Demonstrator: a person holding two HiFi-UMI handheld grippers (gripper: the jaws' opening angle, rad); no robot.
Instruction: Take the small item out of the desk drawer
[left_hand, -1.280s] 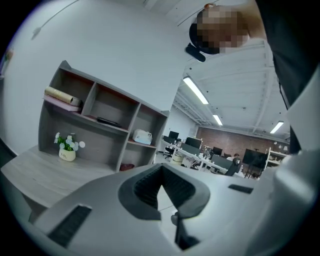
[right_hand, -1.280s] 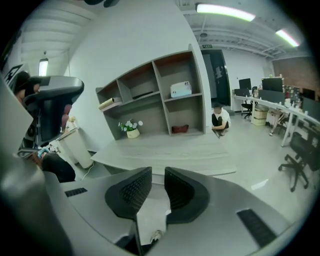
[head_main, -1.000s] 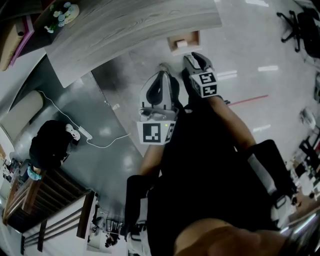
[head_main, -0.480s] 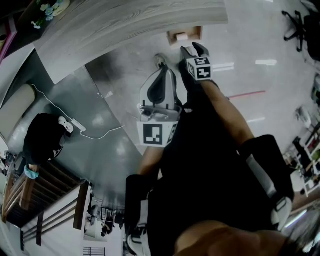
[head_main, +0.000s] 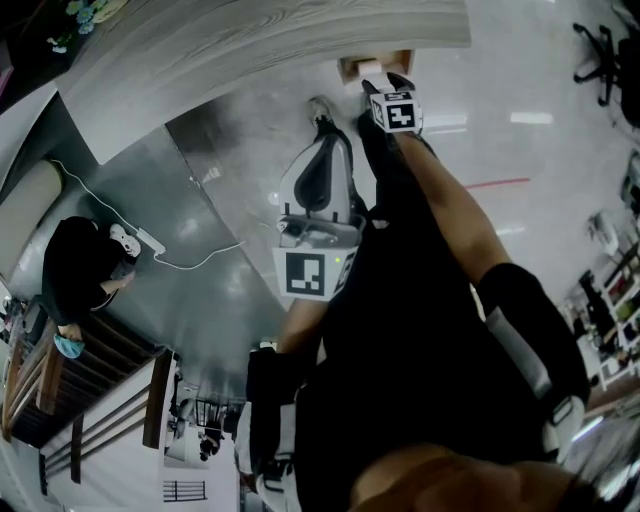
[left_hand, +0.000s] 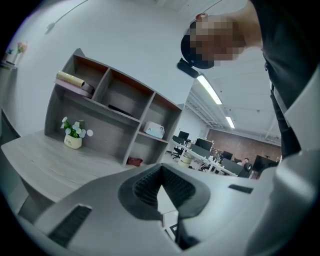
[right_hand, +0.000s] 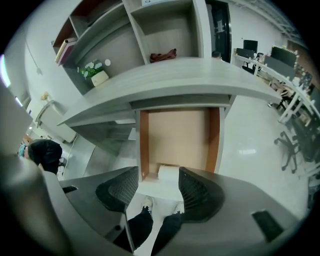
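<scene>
The desk drawer (right_hand: 175, 132) stands pulled out under the grey desk top (right_hand: 165, 80). A small white item (right_hand: 168, 173) lies at its front end and shows as a pale spot in the drawer (head_main: 372, 66) in the head view. My right gripper (right_hand: 157, 181) hovers over that front end, jaws opening, with the item in line between the pads and untouched. In the head view the right gripper (head_main: 385, 88) reaches to the drawer's edge. The left gripper (head_main: 318, 180) hangs back near my body, its tips together and nothing in them (left_hand: 161, 172).
A shelf unit (right_hand: 150, 35) with a flower pot (right_hand: 98, 76) stands on the desk. A person in dark clothes (head_main: 80, 265) crouches at the left by a white cable (head_main: 200, 262). An office chair (head_main: 605, 50) stands at the far right. My shoes (right_hand: 150, 220) are below the drawer.
The right gripper has moved forward to the drawer's front edge. The left gripper has stayed close to my body.
</scene>
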